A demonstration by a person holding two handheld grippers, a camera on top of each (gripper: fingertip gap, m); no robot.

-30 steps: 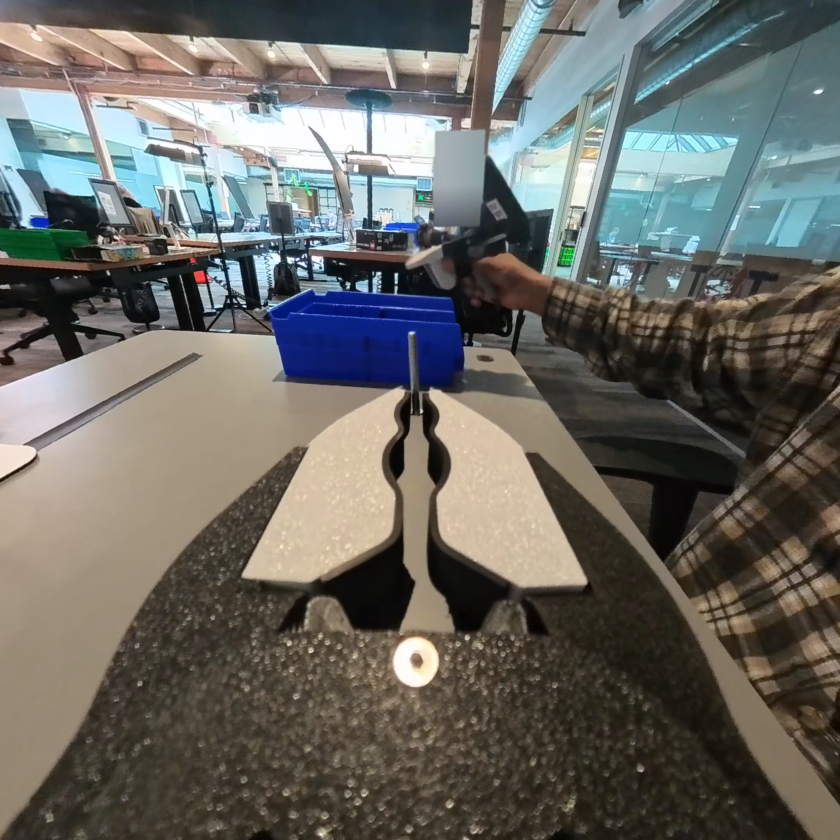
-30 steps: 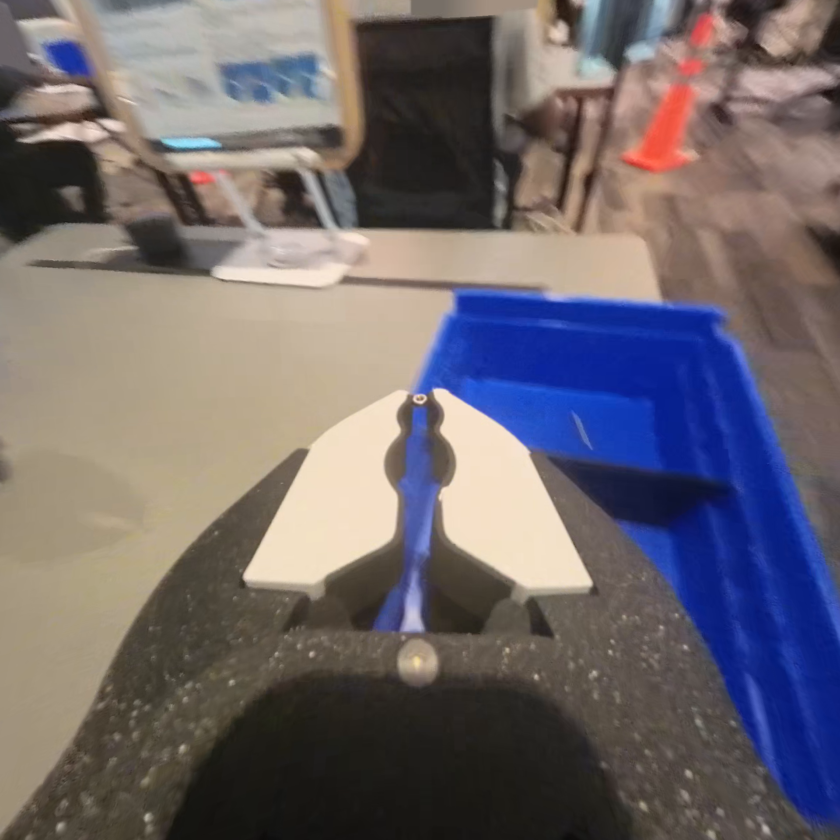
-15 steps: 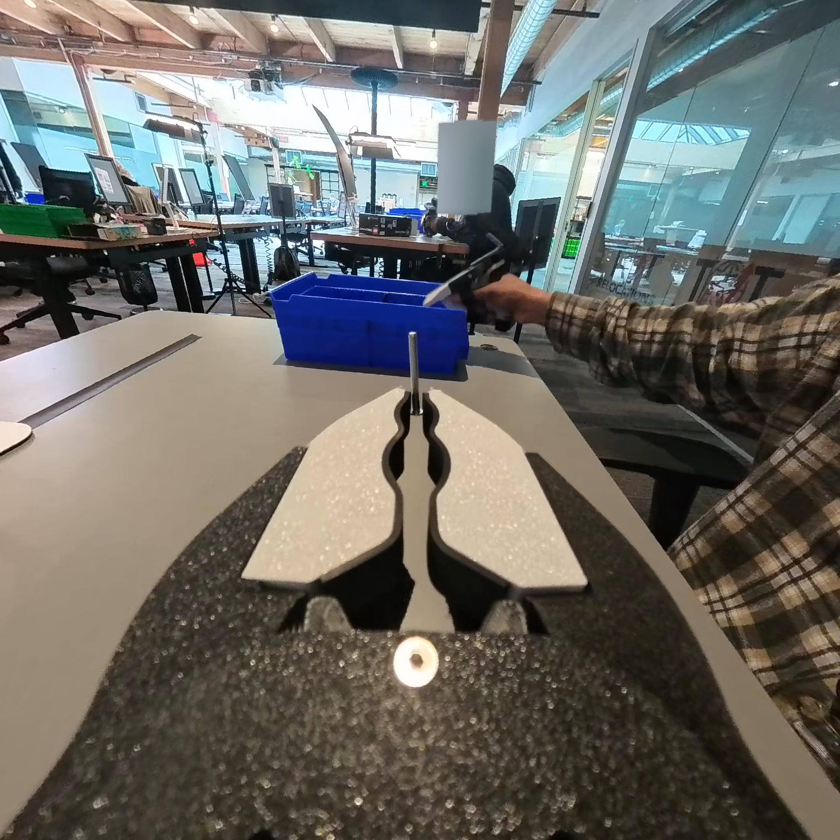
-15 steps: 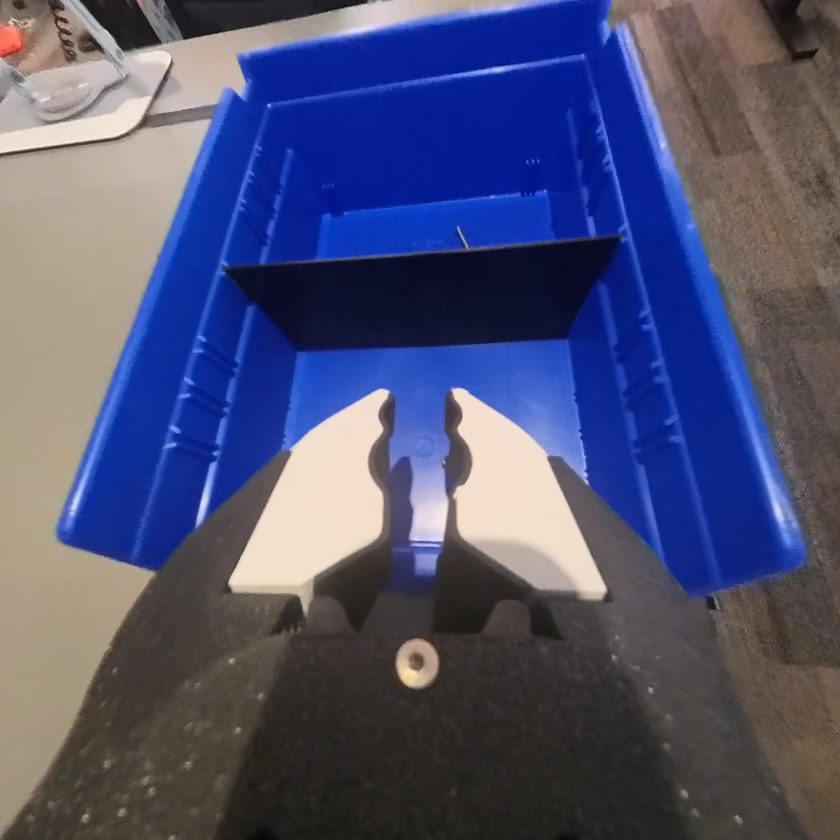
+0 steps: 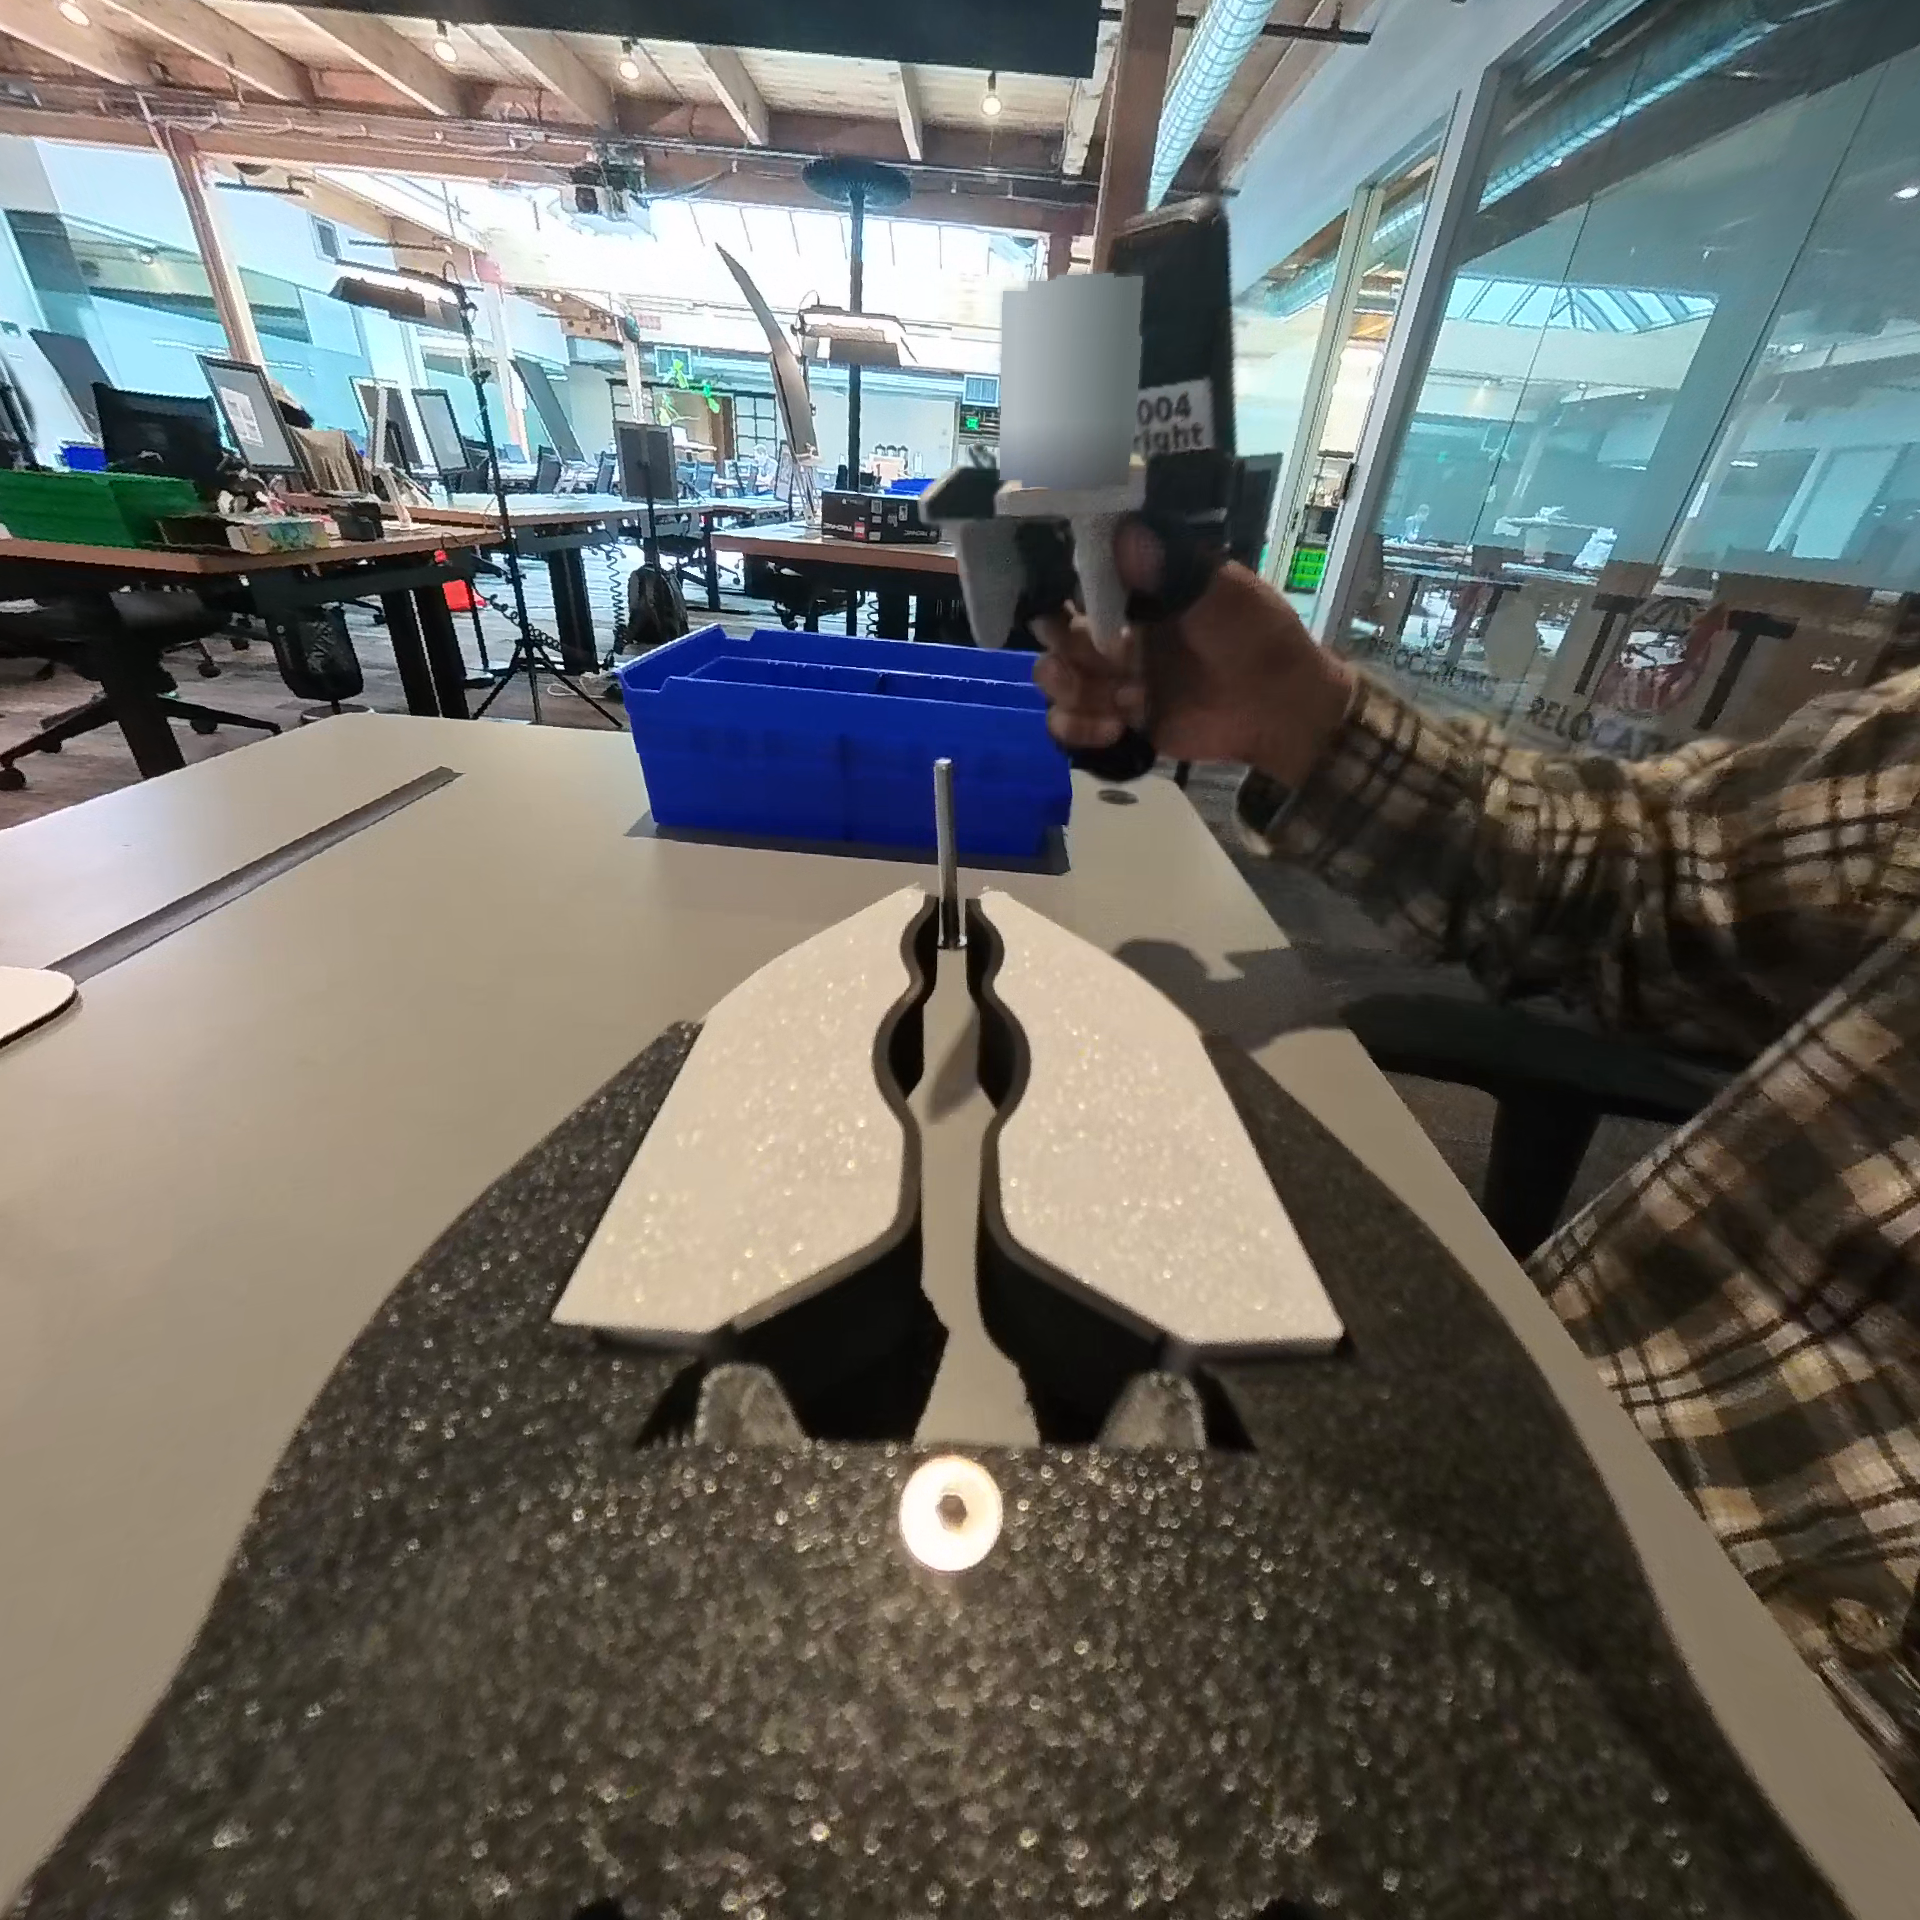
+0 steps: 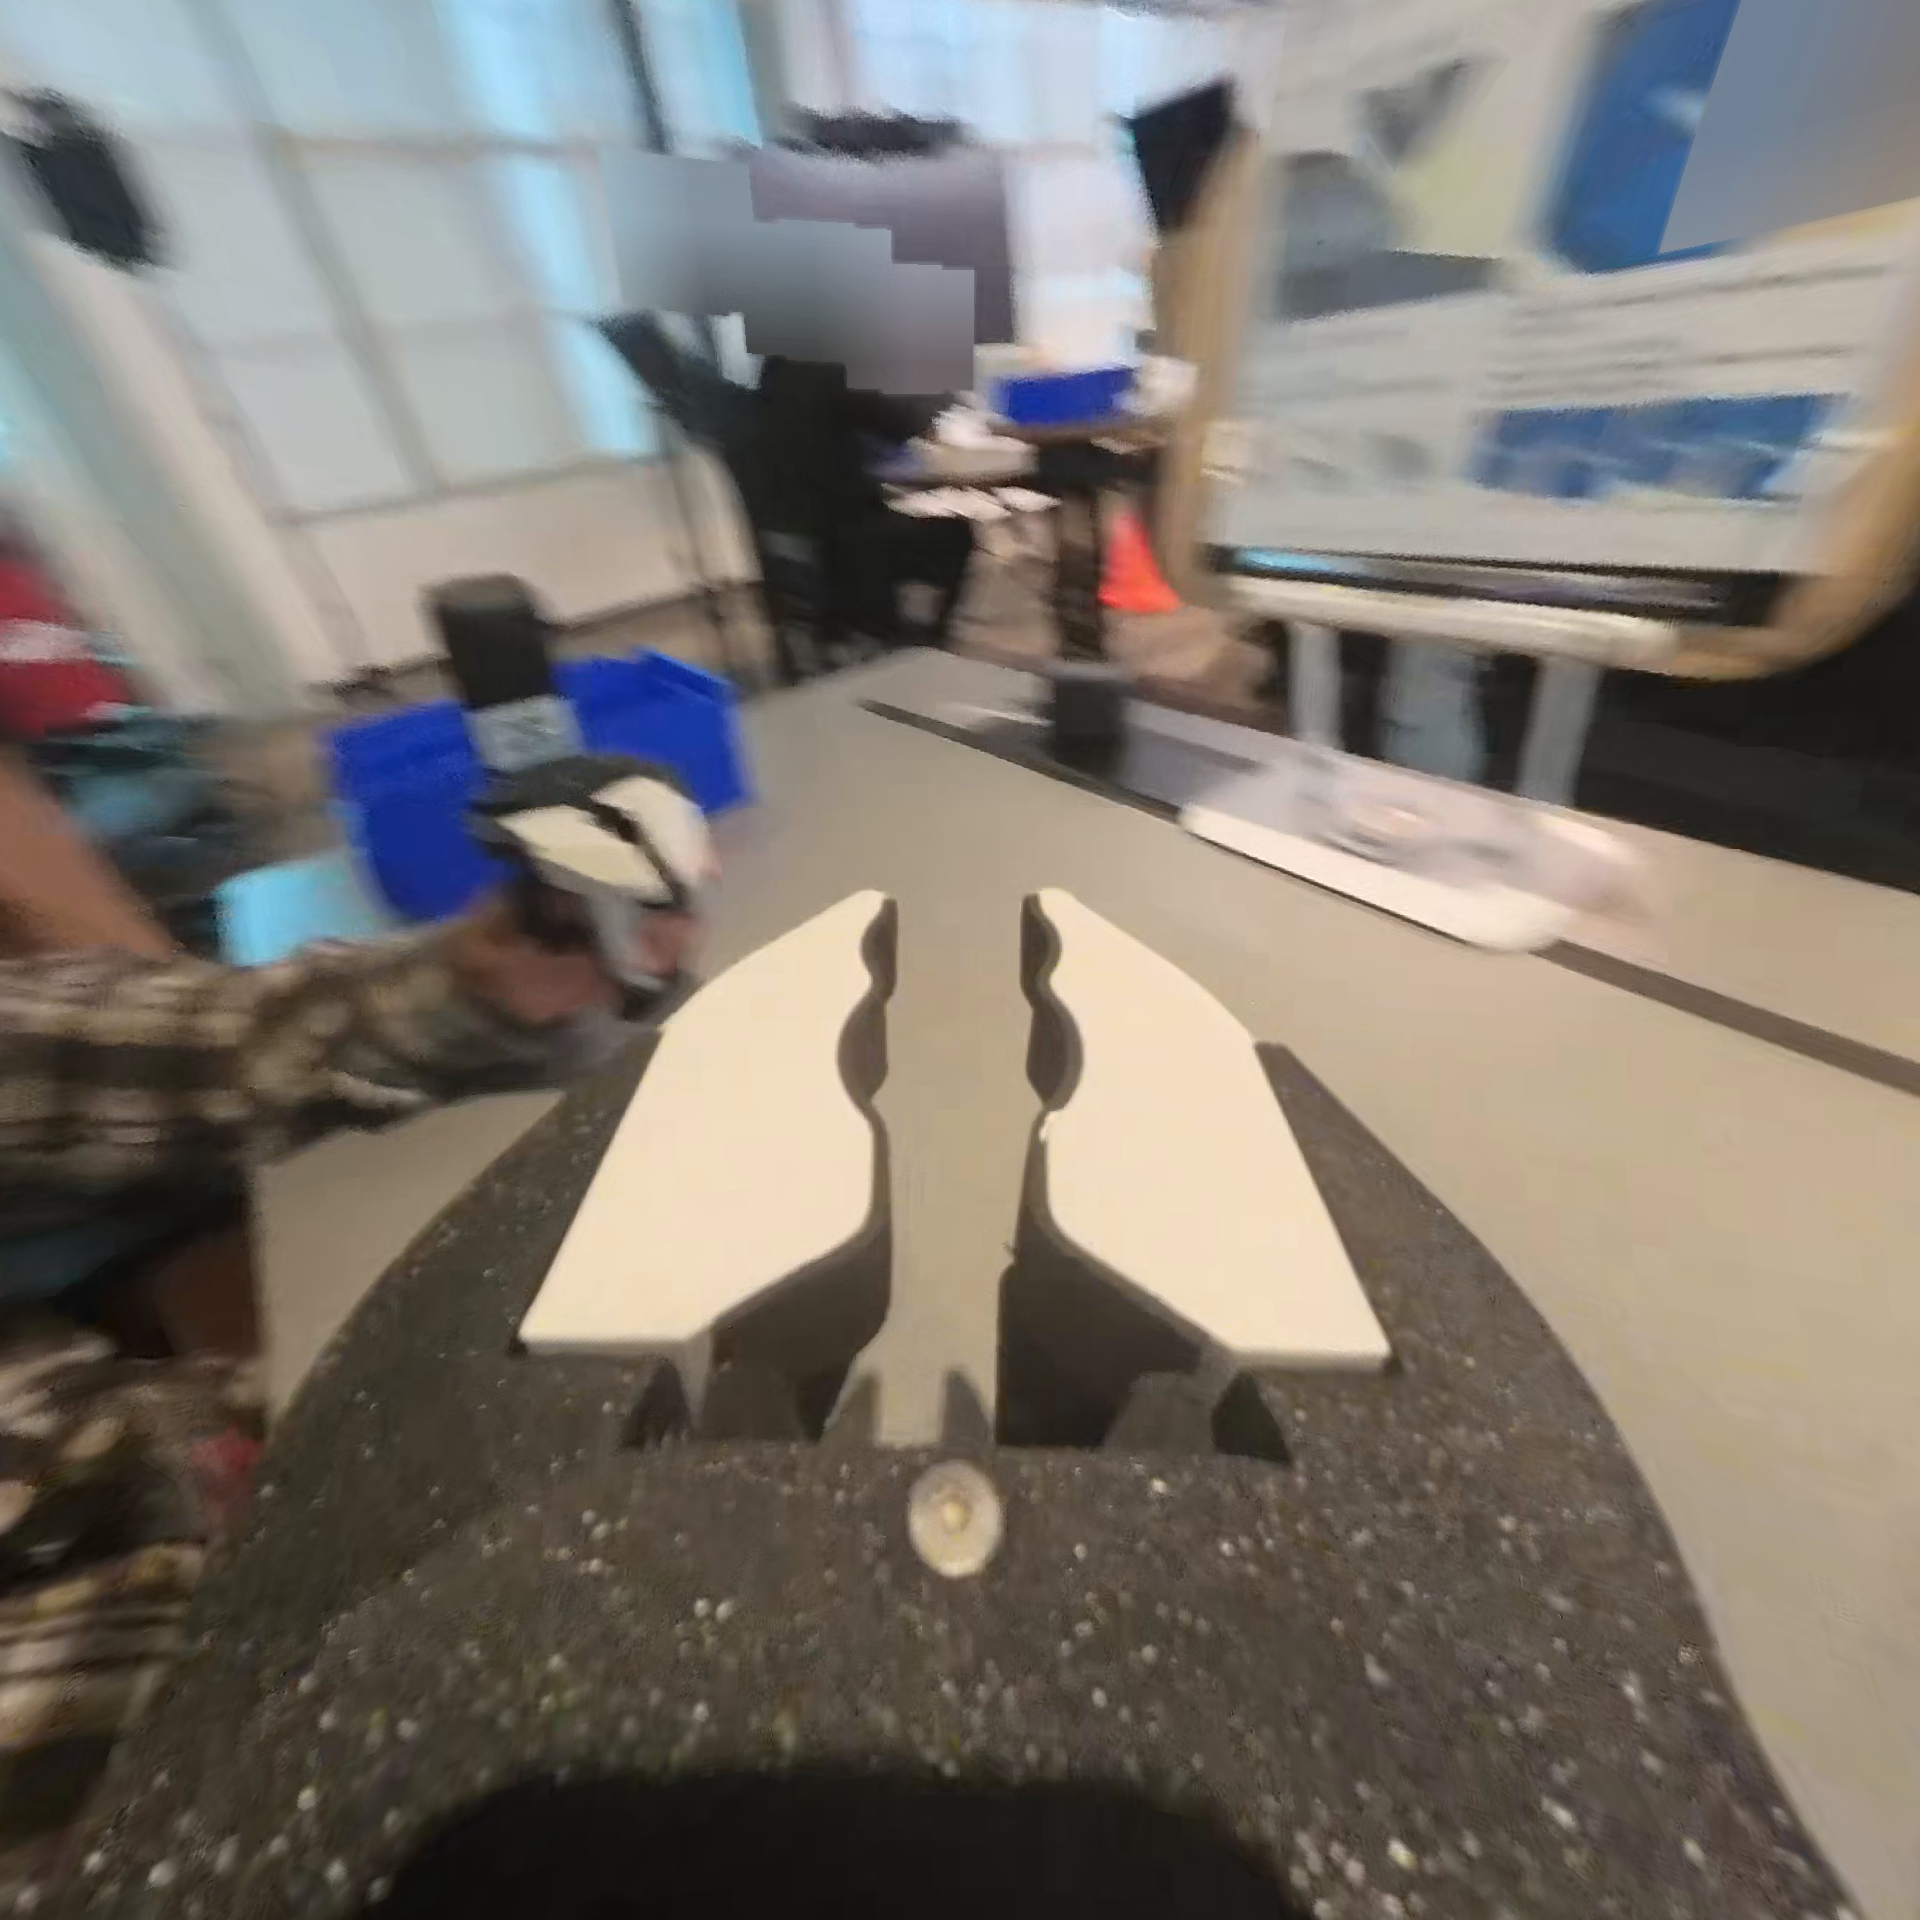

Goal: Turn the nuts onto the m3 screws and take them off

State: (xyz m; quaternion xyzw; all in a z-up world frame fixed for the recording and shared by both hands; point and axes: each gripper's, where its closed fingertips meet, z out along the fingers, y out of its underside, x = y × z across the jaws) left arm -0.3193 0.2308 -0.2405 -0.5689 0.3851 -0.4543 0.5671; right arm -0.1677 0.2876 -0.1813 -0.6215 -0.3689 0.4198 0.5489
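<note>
My left gripper (image 5: 943, 920) is shut on a thin metal screw (image 5: 941, 831), which stands upright from the fingertips over the grey table (image 5: 312, 1039). The left gripper also shows, blurred, at the left of the right wrist view (image 6: 613, 831). My right gripper (image 6: 956, 909) is open and empty, with only table between its fingers. In the left wrist view it (image 5: 1039, 603) is held in a hand, raised above the right end of the blue bin (image 5: 831, 758), fingers pointing down. I see no nut in any view.
The blue bin (image 6: 416, 790) stands at the table's far edge. A white pad (image 5: 26, 997) lies at the left edge, near a dark groove (image 5: 260, 862). A plaid sleeve (image 5: 1558, 883) reaches in from the right. A white stand base (image 6: 1403, 862) lies farther across the table. The gap from one gripper's tips to the other's is roughly 20 cm.
The right gripper held a small nut at its tips, opened over the blue bin, then rose and swung away toward the left gripper, empty. The left gripper and screw stayed still.
</note>
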